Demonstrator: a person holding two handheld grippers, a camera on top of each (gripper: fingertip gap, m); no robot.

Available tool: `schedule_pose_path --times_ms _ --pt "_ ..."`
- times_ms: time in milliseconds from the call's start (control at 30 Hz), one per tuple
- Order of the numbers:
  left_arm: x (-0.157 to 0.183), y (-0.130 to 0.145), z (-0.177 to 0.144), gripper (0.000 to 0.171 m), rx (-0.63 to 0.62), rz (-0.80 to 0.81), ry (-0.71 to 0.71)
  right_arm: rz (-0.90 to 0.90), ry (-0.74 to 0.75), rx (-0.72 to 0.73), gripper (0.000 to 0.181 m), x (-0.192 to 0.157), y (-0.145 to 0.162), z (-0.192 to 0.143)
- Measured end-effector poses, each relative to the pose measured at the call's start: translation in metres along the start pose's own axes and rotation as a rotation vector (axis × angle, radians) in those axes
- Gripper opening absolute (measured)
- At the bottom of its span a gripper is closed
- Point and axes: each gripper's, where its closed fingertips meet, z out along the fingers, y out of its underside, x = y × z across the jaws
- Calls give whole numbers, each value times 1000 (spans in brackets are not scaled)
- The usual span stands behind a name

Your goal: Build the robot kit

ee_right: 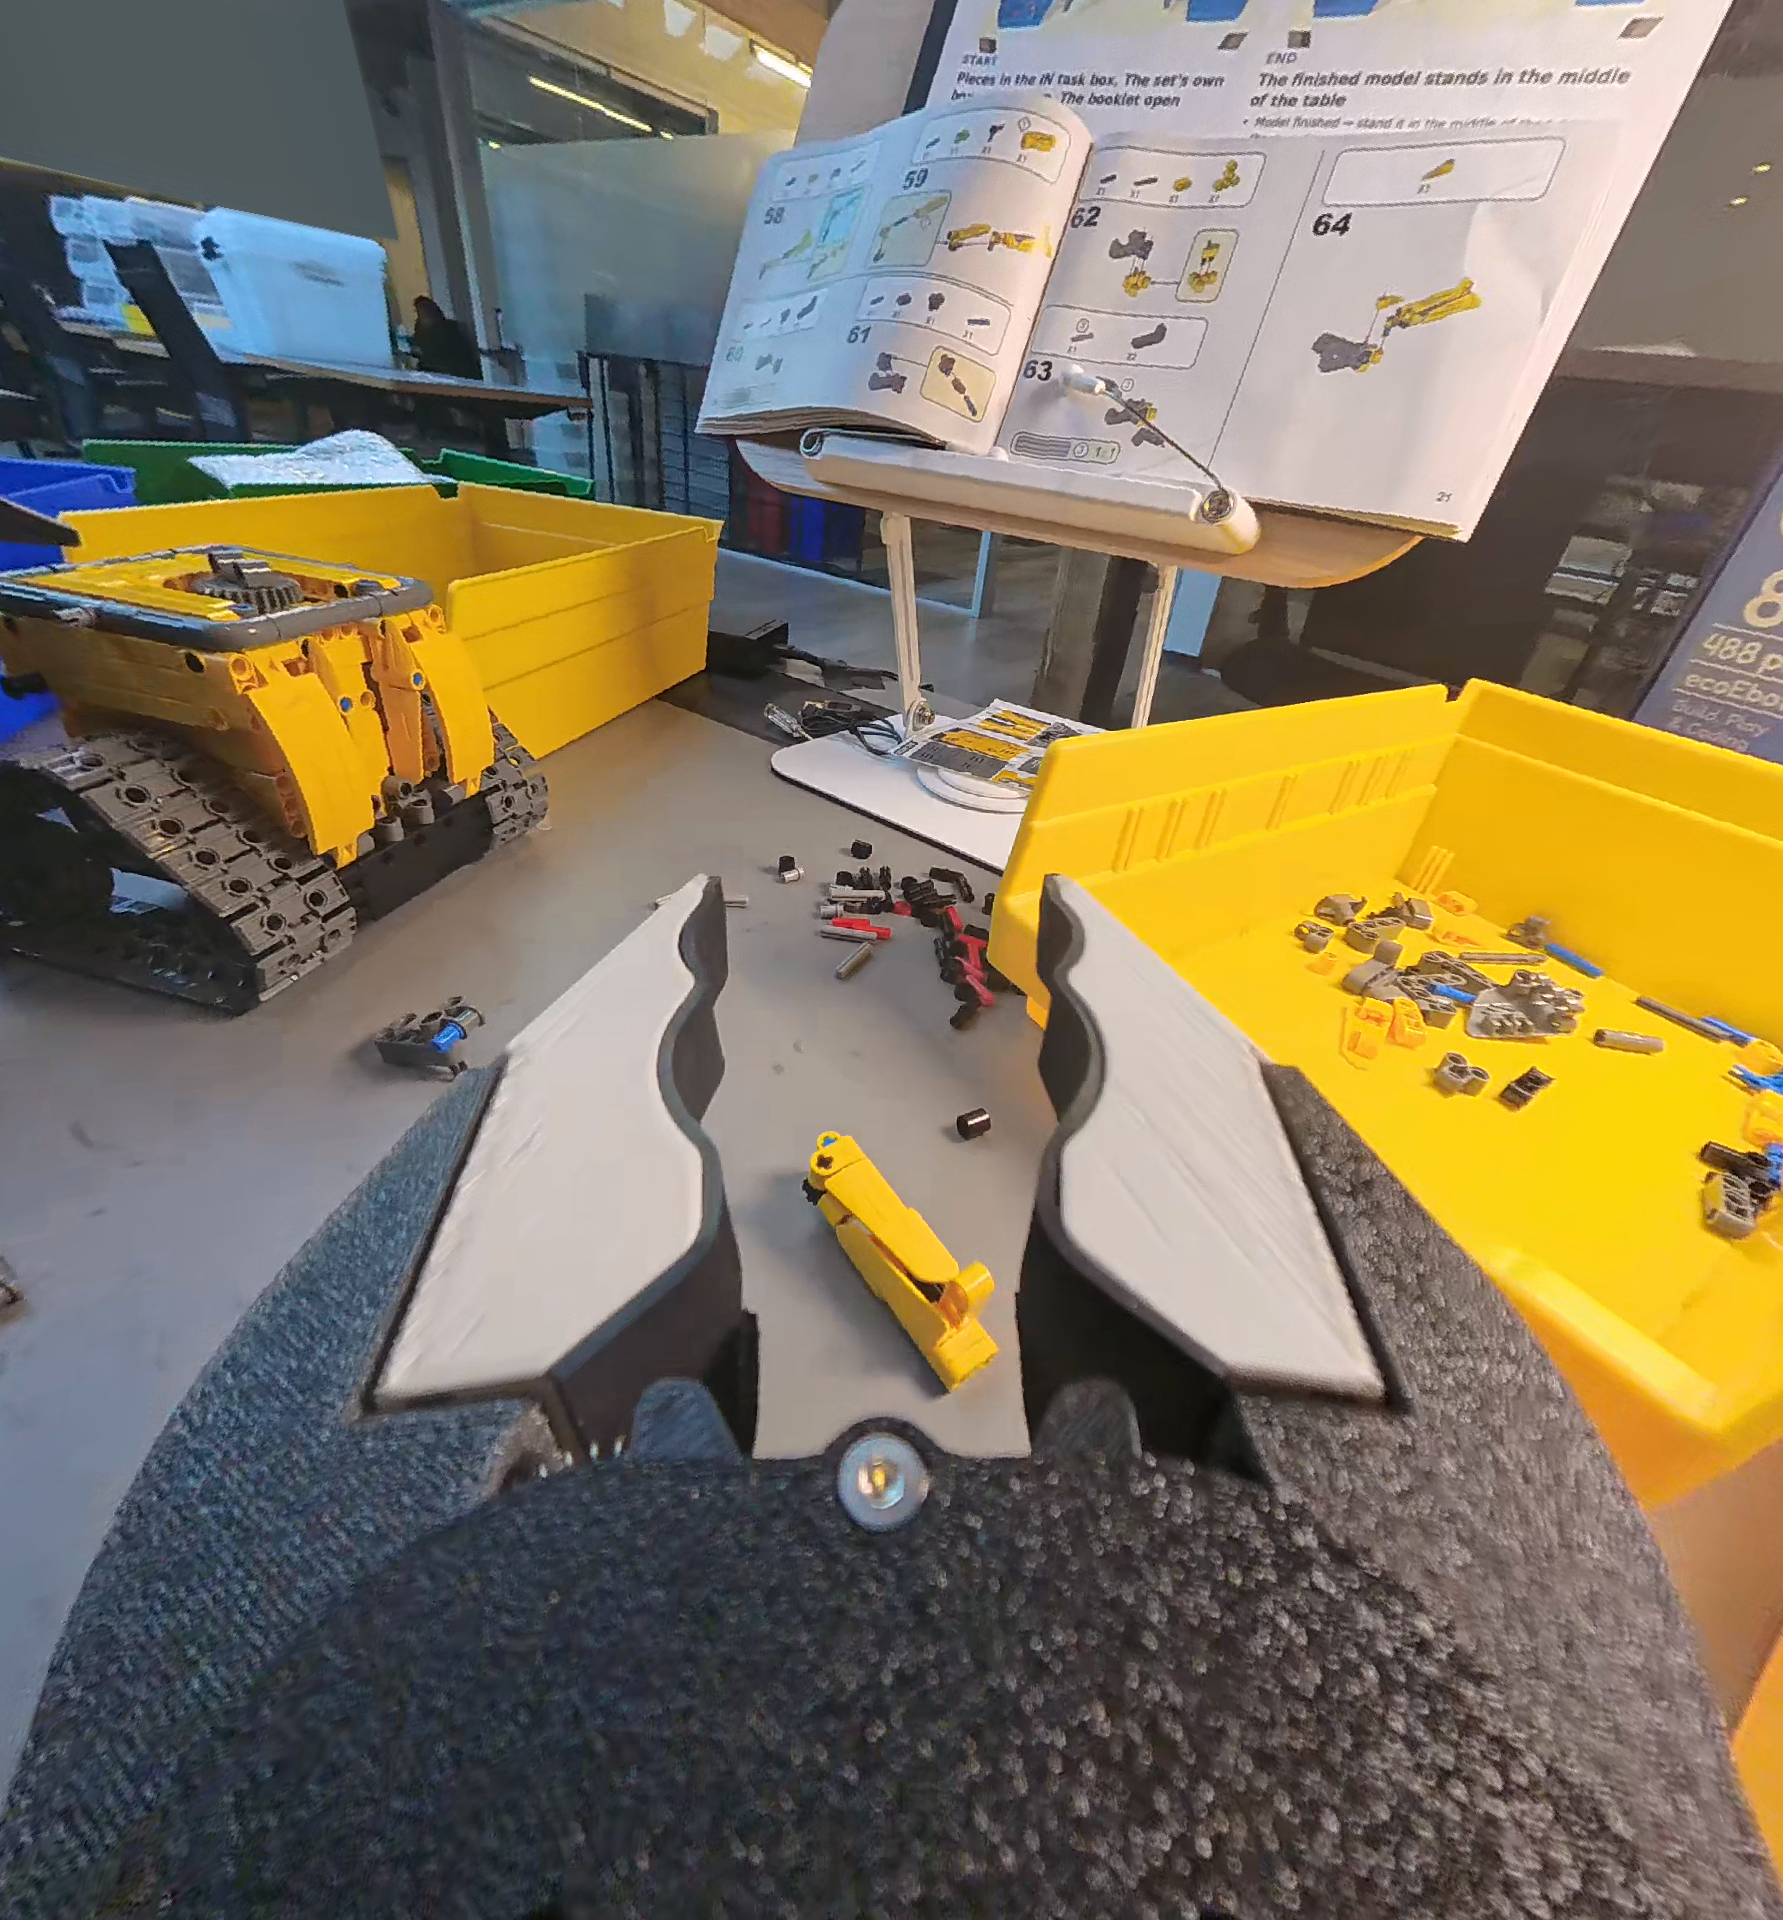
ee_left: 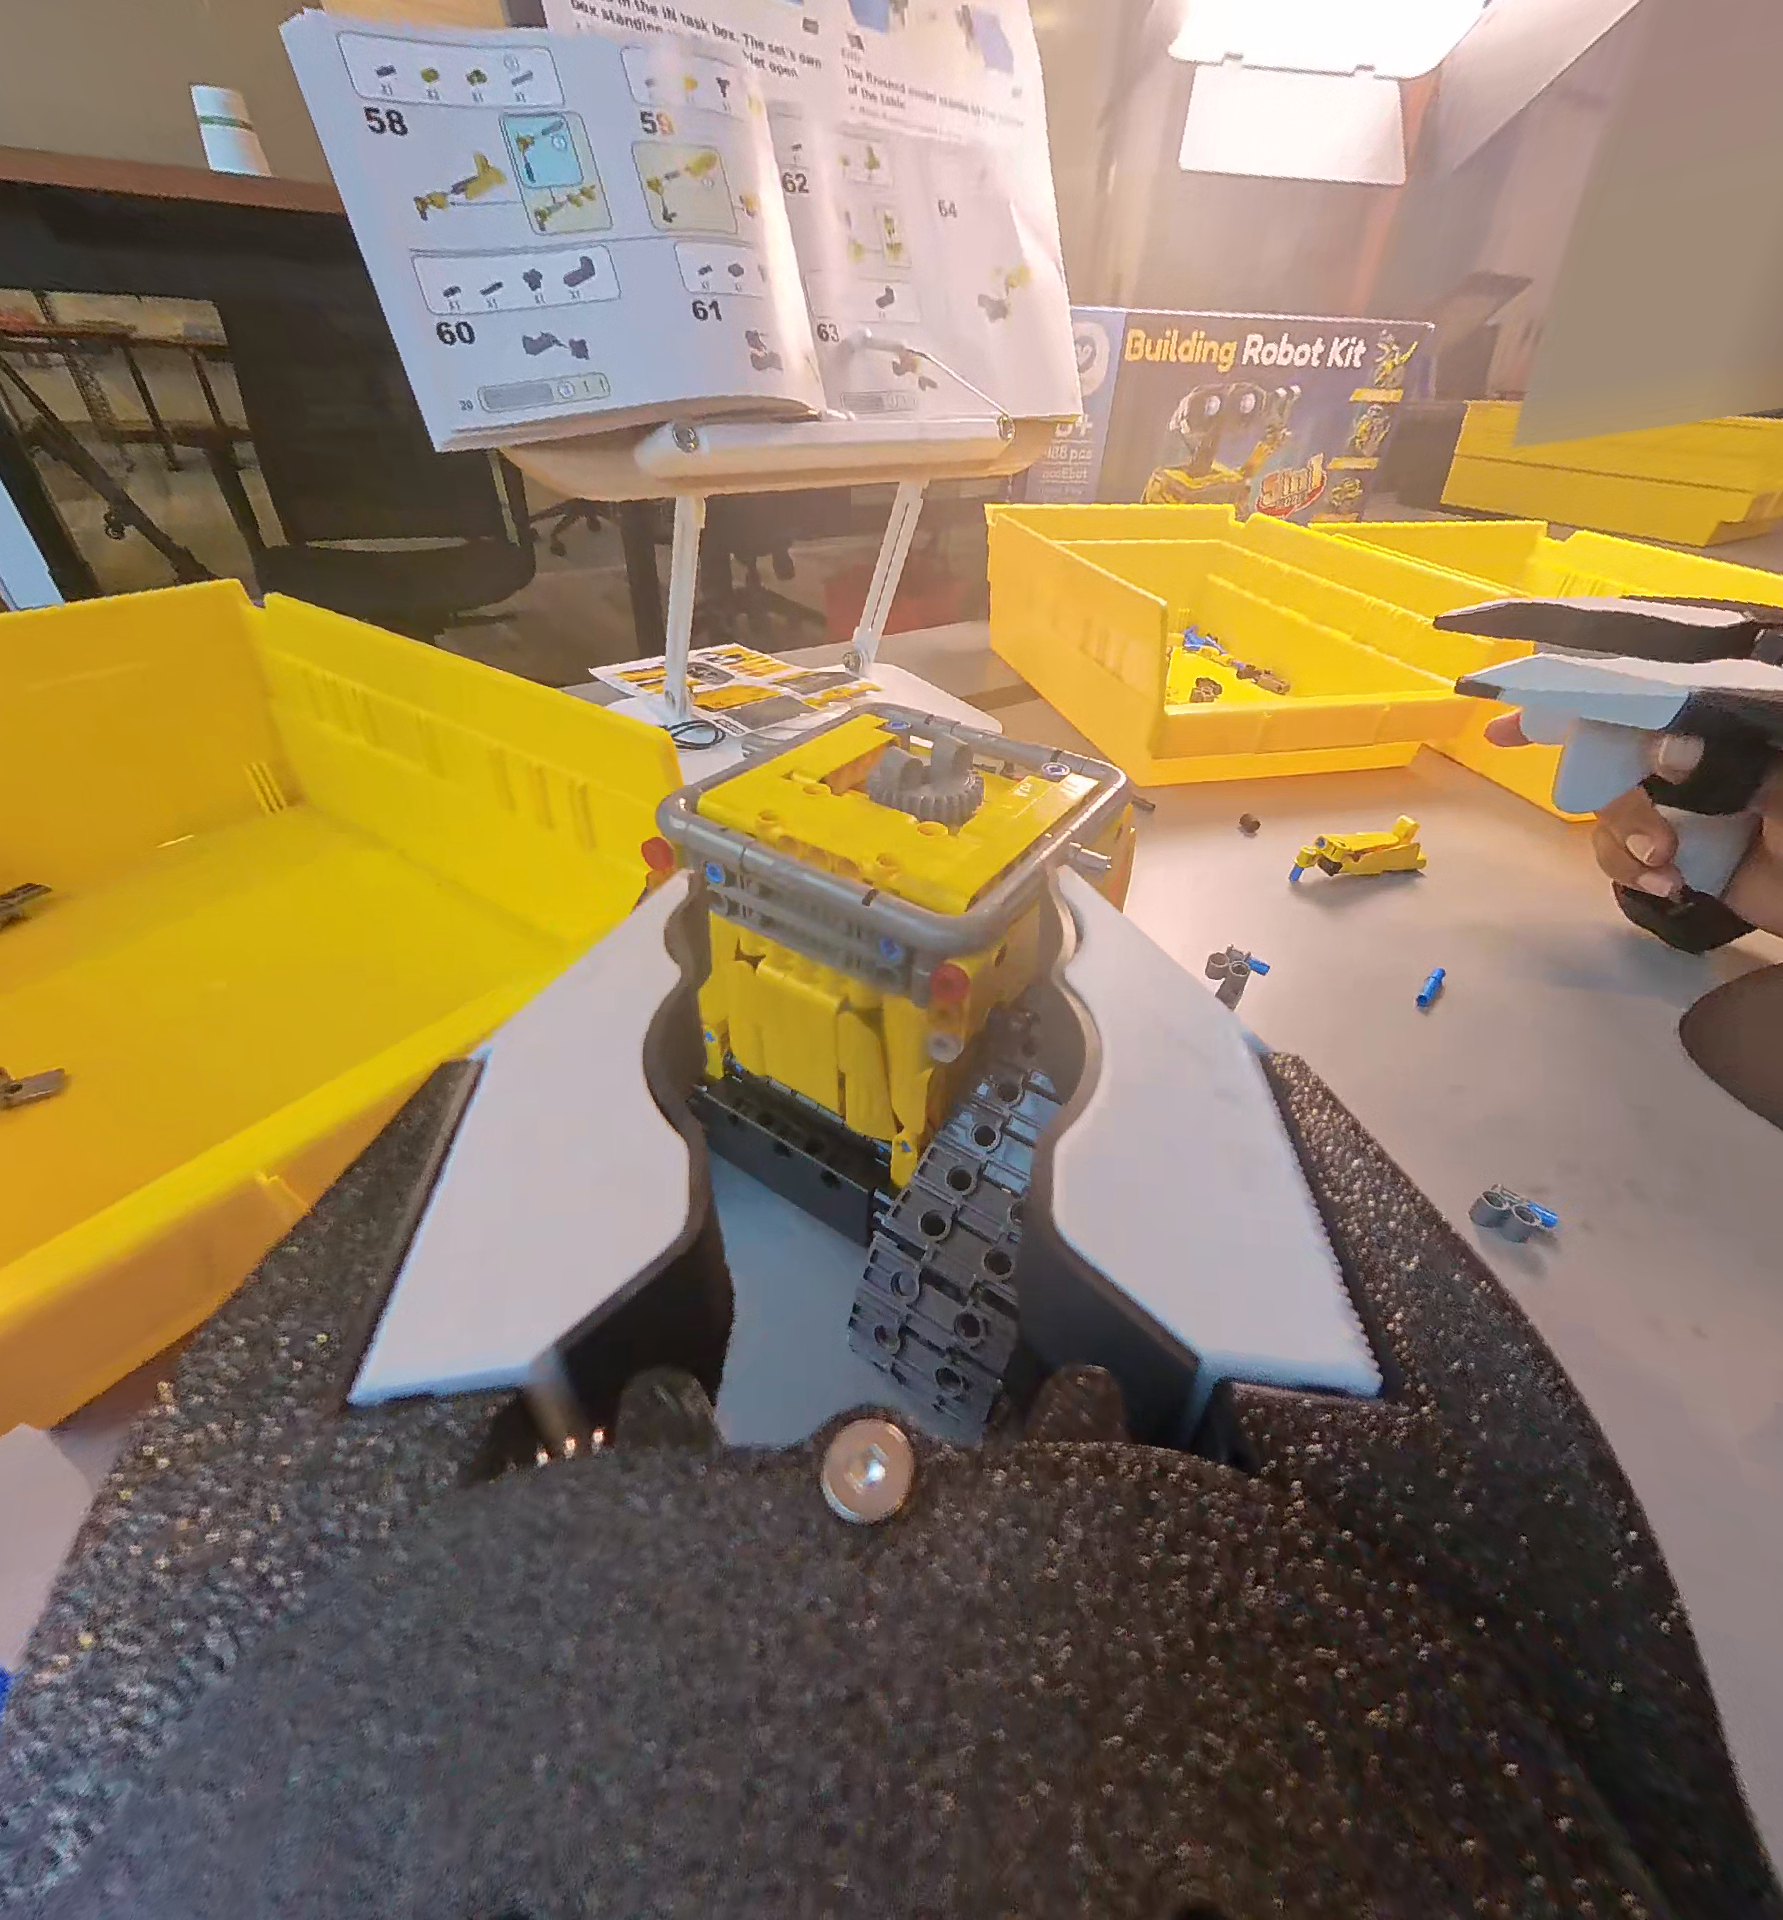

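Observation:
A yellow brick-built model with black tracks and a grey gear on top stands on the grey table. My left gripper is closed on its body, one finger on each side. The model also shows at the left of the right wrist view. My right gripper is open and empty, hovering over a small yellow sub-assembly that lies on the table between its fingers. In the left wrist view a hand holds the right gripper at the far right, above that sub-assembly.
Yellow bins stand at the left and right, the right one with several loose parts. An instruction booklet sits on a white stand behind. A pile of small pins, grey-blue connectors and a dark blue kit box are nearby.

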Motion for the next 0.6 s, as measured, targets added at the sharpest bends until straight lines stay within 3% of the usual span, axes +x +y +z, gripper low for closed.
schedule_pose_path --times_ms 600 --pt "0 2 1 64 0 -17 16 15 -18 7 60 -1 0 0"
